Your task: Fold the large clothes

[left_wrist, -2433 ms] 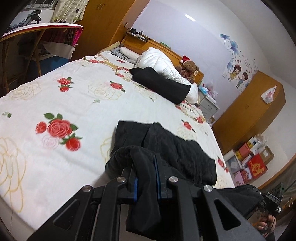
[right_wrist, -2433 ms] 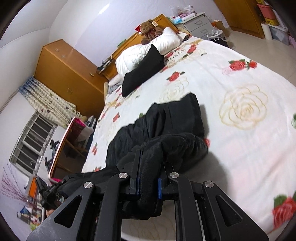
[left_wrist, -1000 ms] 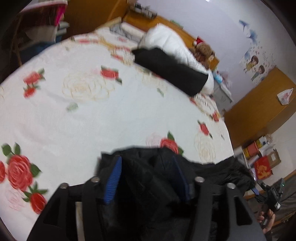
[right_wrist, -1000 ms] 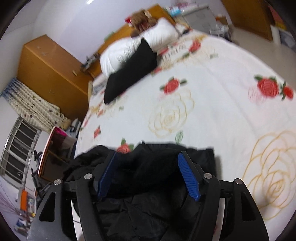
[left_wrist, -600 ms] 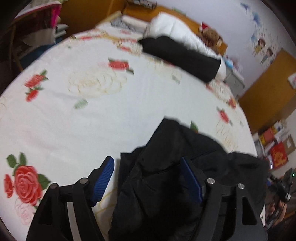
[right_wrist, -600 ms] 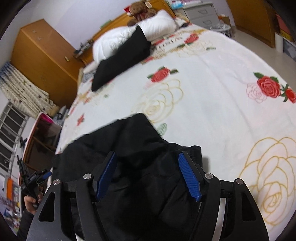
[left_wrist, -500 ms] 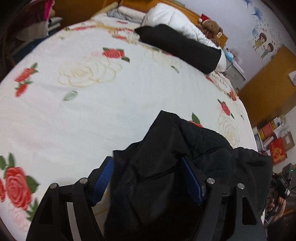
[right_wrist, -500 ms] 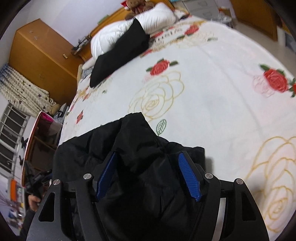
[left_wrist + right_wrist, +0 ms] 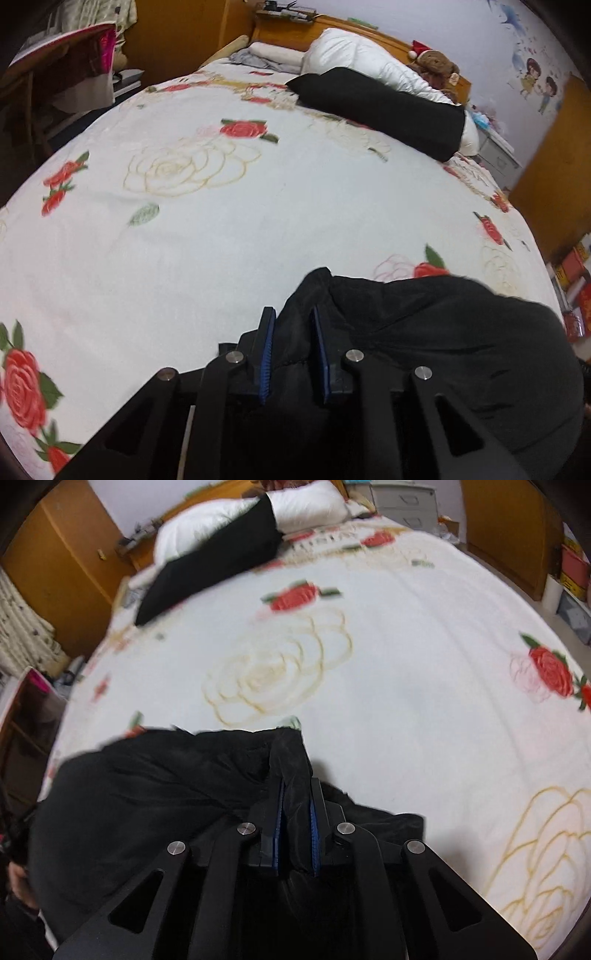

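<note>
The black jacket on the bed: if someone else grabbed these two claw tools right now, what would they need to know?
Left gripper: shut on the black jacket at its left far corner.
Right gripper: shut on the jacket's right far corner.
The jacket lies bunched at the near edge of the rose-print bedspread, both pinched corners pointing up the bed.
Done: both corners gripped.
Left: probably spread it flat across the bedspread, then fold it. No neat fold shows yet.

Left gripper (image 9: 291, 354) and right gripper (image 9: 295, 830) each have their fingers (image 9: 266, 354) clamped nearly together.
</note>
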A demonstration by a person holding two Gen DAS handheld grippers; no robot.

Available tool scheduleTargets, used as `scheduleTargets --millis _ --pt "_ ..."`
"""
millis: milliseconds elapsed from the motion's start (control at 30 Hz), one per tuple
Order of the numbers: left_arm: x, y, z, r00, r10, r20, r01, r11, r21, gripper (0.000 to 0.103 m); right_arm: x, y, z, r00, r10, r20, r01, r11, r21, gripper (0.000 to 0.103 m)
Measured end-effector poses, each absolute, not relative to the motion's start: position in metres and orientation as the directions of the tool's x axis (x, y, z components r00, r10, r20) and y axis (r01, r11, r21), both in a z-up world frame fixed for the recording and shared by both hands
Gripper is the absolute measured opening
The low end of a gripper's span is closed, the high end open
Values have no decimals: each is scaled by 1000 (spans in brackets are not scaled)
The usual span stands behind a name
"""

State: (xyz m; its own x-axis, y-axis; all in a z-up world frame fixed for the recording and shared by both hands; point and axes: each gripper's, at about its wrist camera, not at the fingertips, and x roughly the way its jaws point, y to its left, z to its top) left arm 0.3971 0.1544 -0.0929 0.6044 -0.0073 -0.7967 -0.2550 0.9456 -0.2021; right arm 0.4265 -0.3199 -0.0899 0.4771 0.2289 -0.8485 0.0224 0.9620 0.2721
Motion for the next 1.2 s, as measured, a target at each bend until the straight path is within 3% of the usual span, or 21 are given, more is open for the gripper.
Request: scheduleTargets --millis 467,600,767,867,1000,1067,1200 --pt "410 153 -111 595 36 -803 -287 943 -171 26 435 -315 -112 479 166 -862 38 977 210 17" --pt "406 160 -84 586 19 -810 -282 942 -182 27 429 -319 -87 479 134 -867 51 982 180 29" --pt "389 167 -32 642 22 -766 -271 942 -200 29 400 -322 -21 602 139 -786 38 979 202 35" --pt "373 155 2 713 -19 -701 -203 951 -232 37 377 -310 15 680 190 -708 -23 971 238 50" --pt "352 99 24 765 -173 -620 7 966 -260 49 358 -266 21 679 294 -673 -156 953 260 52" --pt "353 64 14 745 -218 -630 94 970 -224 49 365 -243 6 648 312 -695 -199 950 242 52" --pt "385 21 -29 672 -214 -709 116 976 -184 49 399 -216 -39 592 250 -766 -188 967 170 51"
